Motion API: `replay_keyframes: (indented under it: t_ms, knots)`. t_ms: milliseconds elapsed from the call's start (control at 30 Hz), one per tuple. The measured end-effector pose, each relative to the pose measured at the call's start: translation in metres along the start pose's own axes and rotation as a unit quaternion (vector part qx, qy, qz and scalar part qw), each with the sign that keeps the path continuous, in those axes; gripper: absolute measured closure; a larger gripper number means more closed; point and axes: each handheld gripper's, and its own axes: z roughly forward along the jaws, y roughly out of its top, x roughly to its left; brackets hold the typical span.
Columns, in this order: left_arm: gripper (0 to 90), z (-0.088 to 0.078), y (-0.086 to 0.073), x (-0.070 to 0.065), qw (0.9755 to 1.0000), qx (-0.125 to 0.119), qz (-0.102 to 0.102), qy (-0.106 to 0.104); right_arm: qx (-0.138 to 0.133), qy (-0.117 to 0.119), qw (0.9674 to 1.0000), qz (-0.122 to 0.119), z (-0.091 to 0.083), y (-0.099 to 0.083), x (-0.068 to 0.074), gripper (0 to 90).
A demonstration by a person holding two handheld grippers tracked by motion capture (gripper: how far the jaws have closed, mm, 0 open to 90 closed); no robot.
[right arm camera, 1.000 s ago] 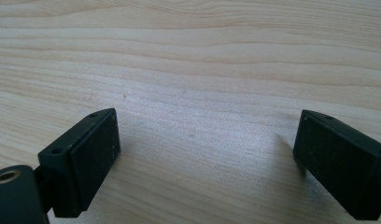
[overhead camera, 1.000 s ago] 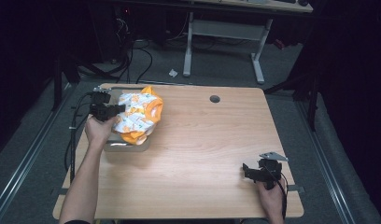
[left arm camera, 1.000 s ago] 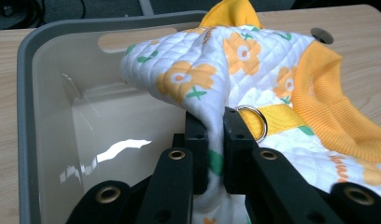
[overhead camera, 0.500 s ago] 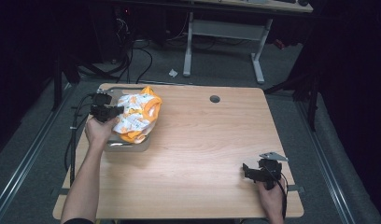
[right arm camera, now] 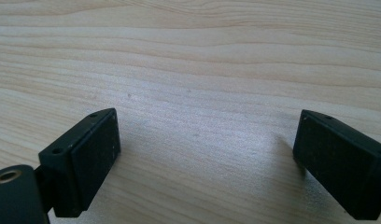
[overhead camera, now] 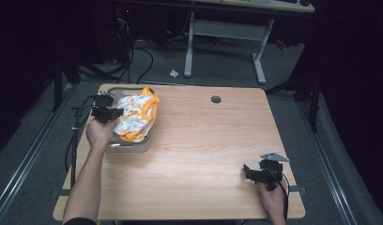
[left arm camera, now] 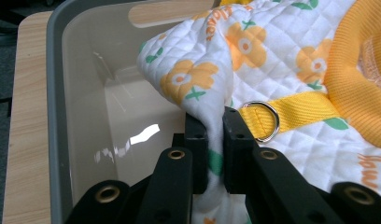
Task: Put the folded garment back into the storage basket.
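quilted cloth (left arm camera: pixel 272 60) over tub rim (left arm camera: pixel 55 93)

Orange lettering on the quilted cloth (left arm camera: pixel 291 60) is too partial to read.

The table (overhead camera: pixel 203 154) is lit from above while the surrounding room stays dark. Glare streaks the bin's (left arm camera: pixel 86 116) inner wall. Close-up jaws look soft.

a light wooden bench (overhead camera: pixel 203 154) with a pale grain and rounded corners, seen from above. a small round cable hole (overhead camera: pixel 216 99) sits near its far edge. at the far left corner rests a grey plastic tub (overhead camera: pixel 128 146), its glossy beige inside visible in the left gripper view. a white quilted cloth with orange flowers (overhead camera: pixel 135 115) spills over the tub's rim.
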Motion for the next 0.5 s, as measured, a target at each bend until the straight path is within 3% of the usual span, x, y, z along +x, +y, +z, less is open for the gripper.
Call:
replay_keyframes:
  t_ms: [267,333,500]
  knots:
    - [82.5,0.009,-0.004,0.003,0.9996,0.023,-0.004,0.016,0.000,0.000,1.0000,-0.001,0.000,0.000,0.000,7.4]
    - [82.4,0.011,-0.007,0.004,0.9994,0.024,-0.018,0.018,0.000,0.000,1.0000,0.001,0.000,0.000,0.000,7.4]
    - [80.0,0.014,-0.010,0.007,0.9988,0.039,-0.020,0.022,0.000,0.000,1.0000,0.000,0.000,0.000,0.000,7.4]
